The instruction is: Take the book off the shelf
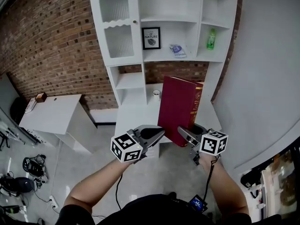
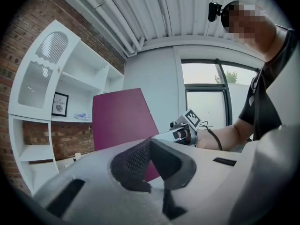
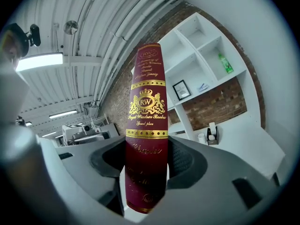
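Observation:
A thick dark red book point(image 1: 178, 107) with gold lettering on its spine point(image 3: 146, 125) stands upright in the air in front of the white shelf unit point(image 1: 164, 22). My right gripper point(image 1: 186, 132) is shut on the book's lower end, one pad on each cover point(image 3: 146, 172). To the left of the book's bottom corner, my left gripper point(image 1: 154, 134) is shut with nothing in it; its two dark pads meet point(image 2: 151, 146). In the left gripper view the book's plain cover point(image 2: 119, 121) rises behind the jaws, and the right gripper point(image 2: 185, 130) shows beside it.
The shelf unit holds a framed picture point(image 1: 151, 38), a blue packet point(image 1: 177, 50), a green bottle point(image 1: 211, 39) and a white cup point(image 1: 156, 93). A white table point(image 1: 51, 114) stands at the left against the brick wall. Cables and gear lie on the floor at the lower left.

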Demonstrator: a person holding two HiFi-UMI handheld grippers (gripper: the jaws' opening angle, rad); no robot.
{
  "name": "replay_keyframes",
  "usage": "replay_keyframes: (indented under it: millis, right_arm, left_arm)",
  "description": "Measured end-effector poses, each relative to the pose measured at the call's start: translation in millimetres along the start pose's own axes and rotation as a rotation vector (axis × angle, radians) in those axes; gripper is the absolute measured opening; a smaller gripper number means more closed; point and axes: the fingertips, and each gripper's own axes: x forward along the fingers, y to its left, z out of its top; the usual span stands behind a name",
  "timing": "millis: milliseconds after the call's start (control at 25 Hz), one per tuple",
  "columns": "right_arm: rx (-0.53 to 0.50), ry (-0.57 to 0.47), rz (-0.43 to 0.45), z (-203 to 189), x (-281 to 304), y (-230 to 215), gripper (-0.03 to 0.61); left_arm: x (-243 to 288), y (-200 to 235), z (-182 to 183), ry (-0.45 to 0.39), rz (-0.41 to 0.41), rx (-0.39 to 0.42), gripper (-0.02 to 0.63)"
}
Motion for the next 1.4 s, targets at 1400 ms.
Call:
replay_keyframes:
  millis: [1400]
  right_arm:
    - [0.334,0.205,-0.116,-317,-34,100,0.230]
  left_arm:
    - [-138,-108,-248,0.238,-0.106,-0.328,0.008]
